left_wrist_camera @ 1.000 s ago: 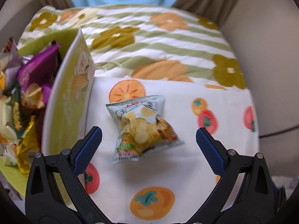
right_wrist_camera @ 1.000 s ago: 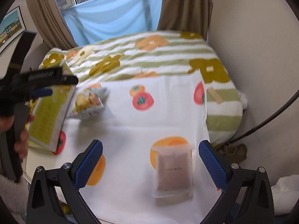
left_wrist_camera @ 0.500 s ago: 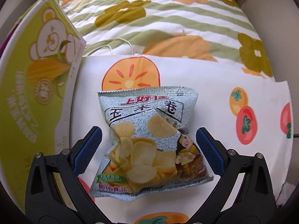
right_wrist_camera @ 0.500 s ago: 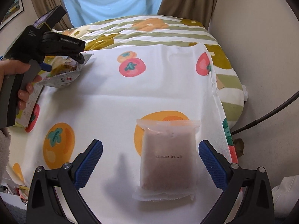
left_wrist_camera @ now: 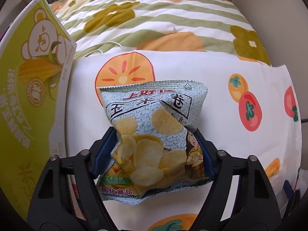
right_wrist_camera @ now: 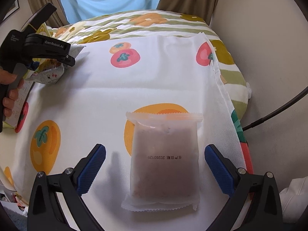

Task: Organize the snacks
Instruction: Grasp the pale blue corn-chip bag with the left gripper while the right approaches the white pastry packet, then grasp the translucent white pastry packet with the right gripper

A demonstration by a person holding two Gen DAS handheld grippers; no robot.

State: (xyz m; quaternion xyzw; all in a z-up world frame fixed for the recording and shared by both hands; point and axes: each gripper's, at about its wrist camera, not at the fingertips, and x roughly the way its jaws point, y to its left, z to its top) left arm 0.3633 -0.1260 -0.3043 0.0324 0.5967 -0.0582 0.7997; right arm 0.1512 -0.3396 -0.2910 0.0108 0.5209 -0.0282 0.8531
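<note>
the left tongs [left_wrist_camera: 156,150] are closing on a chip bag [left_wrist_camera: 154,134], its blue pads pressed into both sides of the crinkled packet so the foil bulges and folds between them. the bag is pale grey-green with printed chips and red characters, and it lies on a white cloth [left_wrist_camera: 211,80] patterned with orange and red fruit, spread over a bed with a green-striped floral quilt [left_wrist_camera: 173,19]. just to the left of the bag stands the wall of a green and white cardboard box [left_wrist_camera: 32,88] printed with a bear and a corn cob, close to the left pad. in the right wrist view the same left tongs show at the far left, held in a hand [right_wrist_camera: 8,90], with the chip bag under their tip beside the box. the right tongs [right_wrist_camera: 155,167] stand wide, their blue pads on either side of a frosted translucent packet [right_wrist_camera: 163,163] with a brownish filling and a printed date line, and neither pad touches it. this packet lies flat on the cloth, partly over an orange fruit print, well apart from the chip bag. a dark cable [right_wrist_camera: 275,113] runs along the wall at the right.
</note>
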